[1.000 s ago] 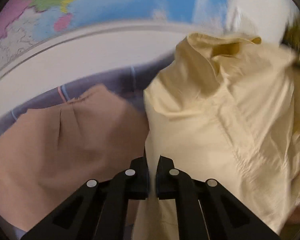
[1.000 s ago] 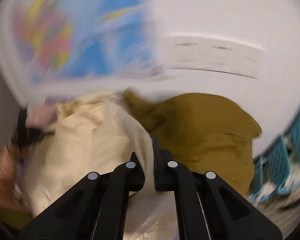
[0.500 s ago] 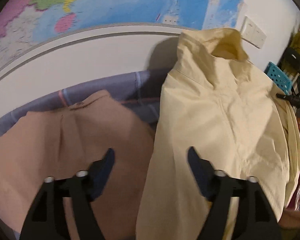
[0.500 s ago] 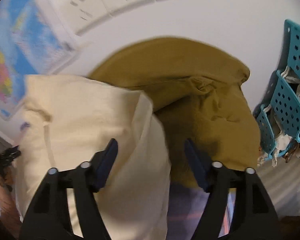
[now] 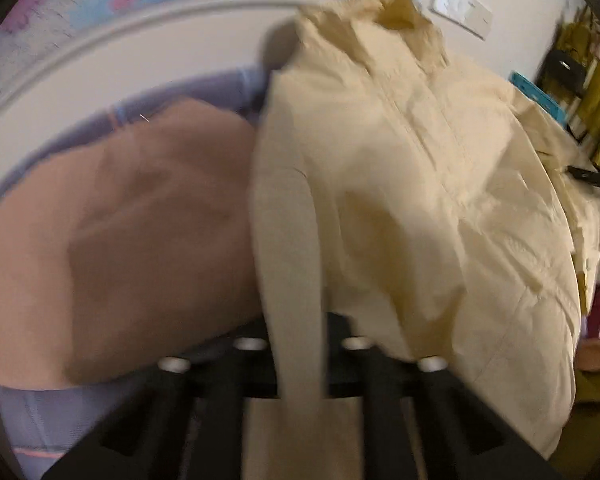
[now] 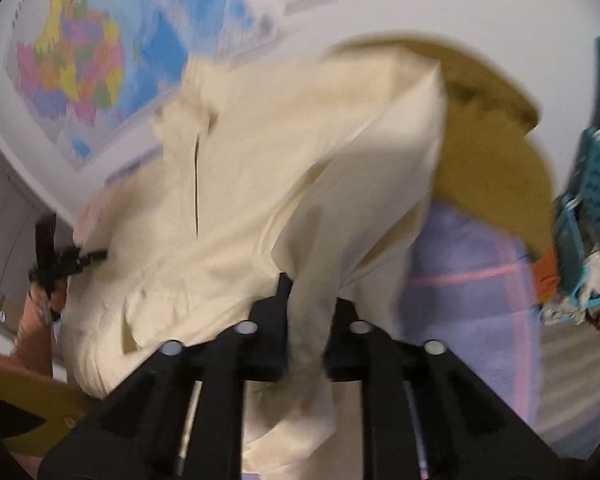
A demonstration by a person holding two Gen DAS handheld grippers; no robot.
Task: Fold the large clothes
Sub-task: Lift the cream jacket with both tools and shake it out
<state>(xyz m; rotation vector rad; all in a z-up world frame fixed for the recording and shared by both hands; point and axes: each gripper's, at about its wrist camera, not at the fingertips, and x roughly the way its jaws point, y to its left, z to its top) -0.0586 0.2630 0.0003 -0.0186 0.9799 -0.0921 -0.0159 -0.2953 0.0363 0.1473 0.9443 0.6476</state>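
My left gripper (image 5: 300,360) is clamped on a narrow band of the cream shirt (image 5: 420,168), most likely a sleeve or side strip, which runs up out of the jaws and joins the body of the shirt ahead of me. My right gripper (image 6: 306,320) has just been closing, with a fold of the same cream shirt (image 6: 260,168) between its fingers, and the cloth looks pinched there. So the shirt hangs between my two hands, its collar (image 5: 396,16) at the far end near the wall and its long axis running from that collar back toward me. The collar sits ahead and slightly right of my left gripper, and ahead and left of my right one; from the right wrist view I can see my left gripper (image 6: 60,258) well off to the left, beside the shirt's far edge. A tan garment (image 5: 120,240) lies just left of the shirt, an olive one (image 6: 496,152) just right, both on the lilac cover (image 6: 472,292). I judge the next fold must go across that long axis, and neither hand is clearly nearer the collar
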